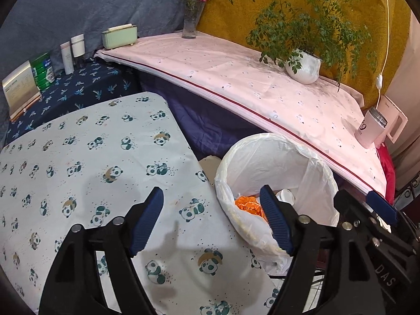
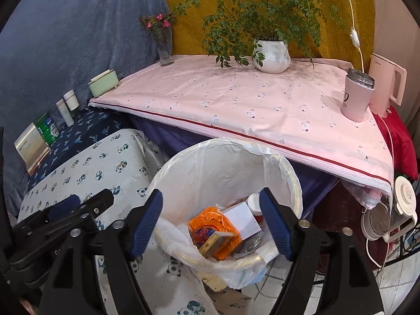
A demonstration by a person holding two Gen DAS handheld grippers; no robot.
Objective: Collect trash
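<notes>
both grippers – left gripper (image 1: 211, 219), right gripper (image 2: 211, 220) – are held open and empty; the white-lined round bin (image 2: 286, 168) is seen with its orange wrapper (image 2: 210, 223) half hidden under boxes.

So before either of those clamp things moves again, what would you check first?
1. Left gripper empty: ok, fingers apart with nothing between them.
2. Right gripper empty: ok, open above the bin.
3. White bin with plastic liner has room: ok, the orange wrapper, white card box and other scraps sit low inside.
4. Liner folded over the rim: ok on the sides that show.
5. Trash left on the panda-print cloth: none in view; parts are hidden by the grippers.
6. Pink tablecloth: holds only the white plant pot, glass flower vase and pink mug; no trash seen.
</notes>
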